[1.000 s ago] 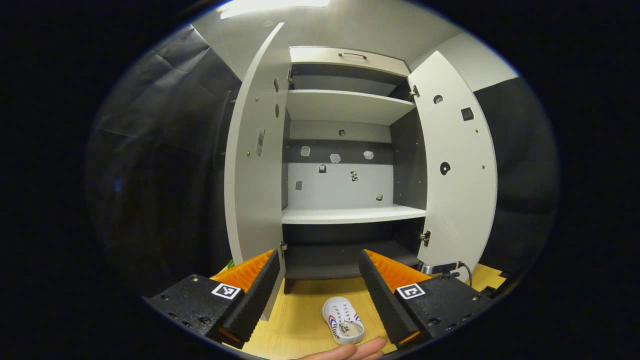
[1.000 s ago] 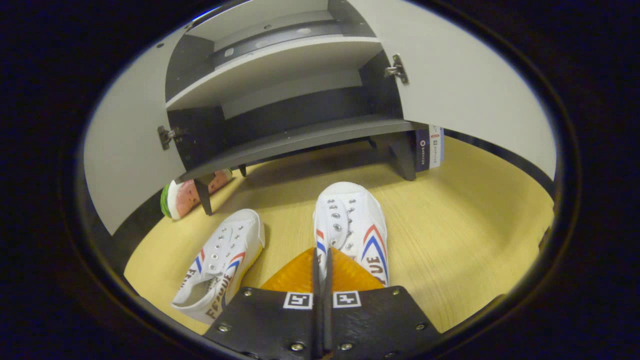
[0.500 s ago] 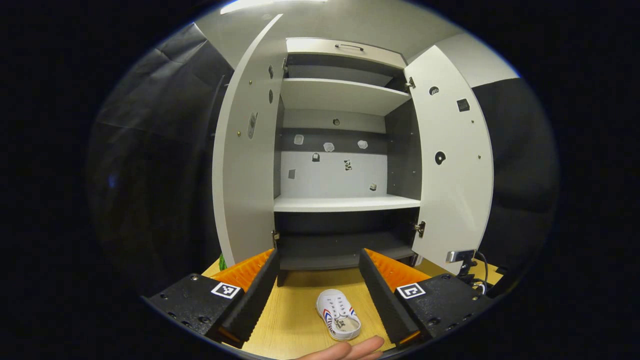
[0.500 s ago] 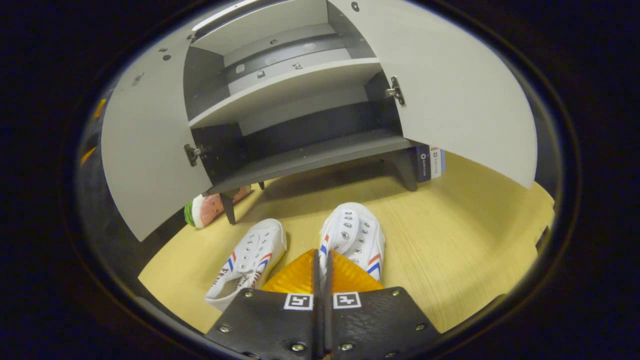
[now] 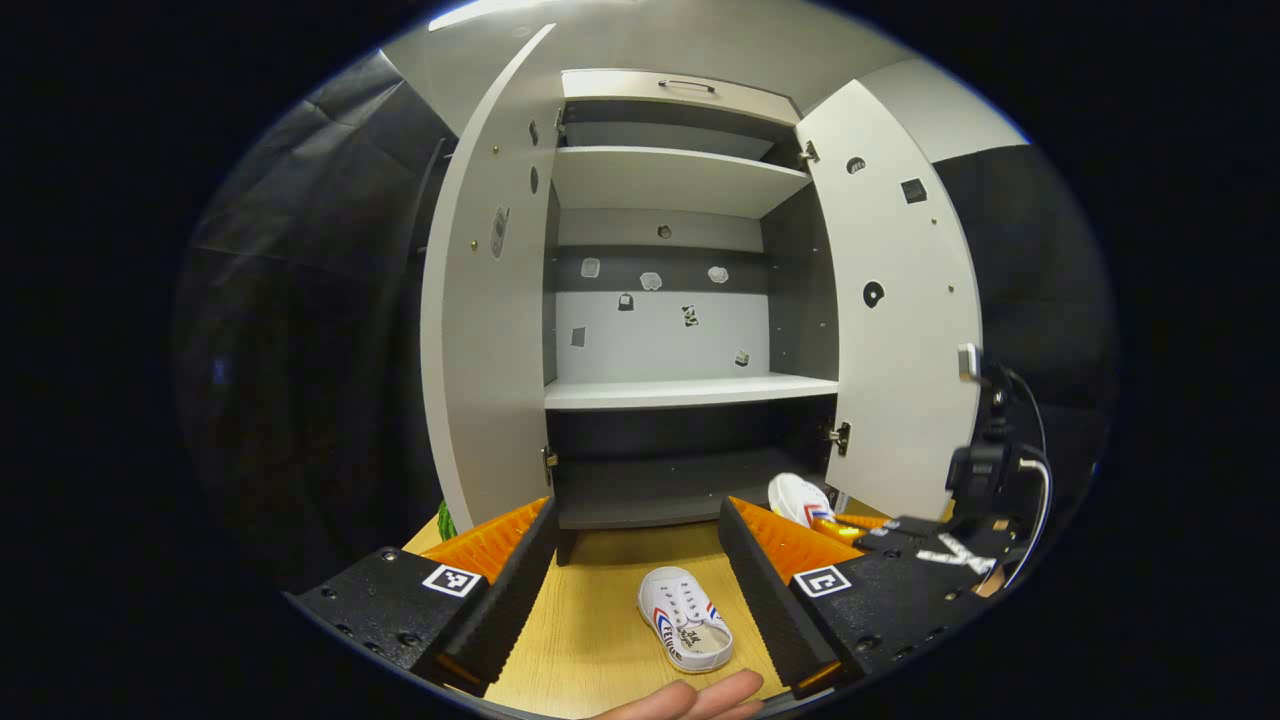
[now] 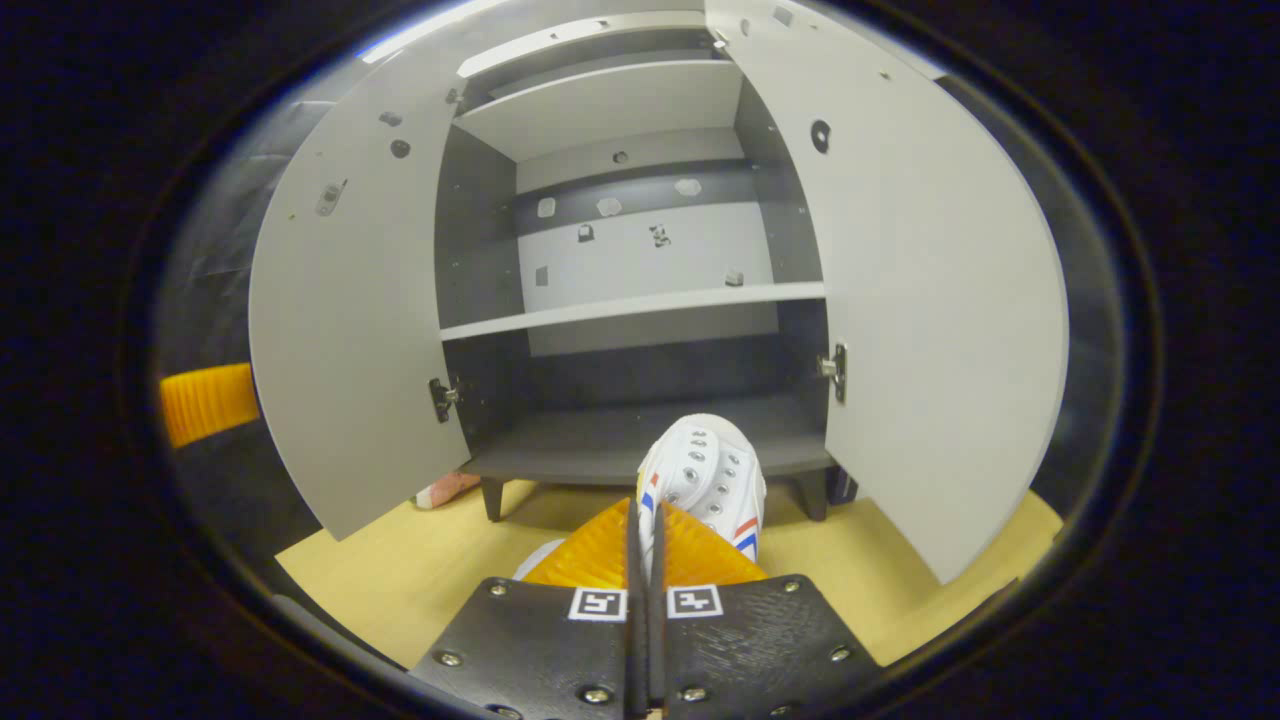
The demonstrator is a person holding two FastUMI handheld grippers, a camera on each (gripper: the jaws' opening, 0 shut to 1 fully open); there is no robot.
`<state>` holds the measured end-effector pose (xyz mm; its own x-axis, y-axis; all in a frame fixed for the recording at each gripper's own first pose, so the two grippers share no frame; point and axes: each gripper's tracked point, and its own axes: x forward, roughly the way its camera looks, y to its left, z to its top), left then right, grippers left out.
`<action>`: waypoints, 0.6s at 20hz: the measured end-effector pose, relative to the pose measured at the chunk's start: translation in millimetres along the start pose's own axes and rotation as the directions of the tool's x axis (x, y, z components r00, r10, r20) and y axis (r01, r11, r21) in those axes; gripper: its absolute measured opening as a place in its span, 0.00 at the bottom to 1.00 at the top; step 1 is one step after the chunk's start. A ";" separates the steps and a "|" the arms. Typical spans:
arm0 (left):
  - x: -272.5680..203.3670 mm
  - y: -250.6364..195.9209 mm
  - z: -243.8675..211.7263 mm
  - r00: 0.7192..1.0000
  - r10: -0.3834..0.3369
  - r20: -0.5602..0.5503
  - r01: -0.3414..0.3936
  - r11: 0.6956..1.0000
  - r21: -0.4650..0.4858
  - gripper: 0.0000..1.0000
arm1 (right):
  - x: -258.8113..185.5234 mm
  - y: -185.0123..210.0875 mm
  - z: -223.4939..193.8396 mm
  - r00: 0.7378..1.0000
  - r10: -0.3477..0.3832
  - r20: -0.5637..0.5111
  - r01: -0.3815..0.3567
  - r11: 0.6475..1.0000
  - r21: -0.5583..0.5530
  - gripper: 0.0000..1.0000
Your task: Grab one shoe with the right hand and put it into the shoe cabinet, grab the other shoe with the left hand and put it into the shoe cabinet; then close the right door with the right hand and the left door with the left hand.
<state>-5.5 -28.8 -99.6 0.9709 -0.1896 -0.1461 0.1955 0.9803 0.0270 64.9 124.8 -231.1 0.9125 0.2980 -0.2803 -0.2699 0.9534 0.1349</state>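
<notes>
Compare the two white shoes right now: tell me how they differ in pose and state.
The shoe in the right gripper is lifted in front of the cabinet's bottom shelf, held by its collar; the other shoe lies on the wooden floor, ungripped, between the left gripper's open fingers. Both are white with red and blue stripes.

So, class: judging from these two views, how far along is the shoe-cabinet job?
Nothing is stowed yet. In hand: the right gripper is shut on one shoe, carried just in front of the cabinet's bottom shelf. Left to do: the other shoe lies on the floor between the open left gripper's fingers, and both doors stand open.
</notes>
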 end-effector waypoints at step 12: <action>3.9 10.8 -7.1 1.000 0.024 -0.001 -0.024 1.000 -0.006 0.99 | 20.7 -1.9 198.8 0.984 0.004 0.177 0.030 0.981 -0.192 0.01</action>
<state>-0.5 -18.5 -106.8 0.9752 -0.1661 -0.1461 0.1714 0.9849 0.0242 145.4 119.8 -48.1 0.9514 0.2888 -0.1071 -0.2961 0.9534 -0.0588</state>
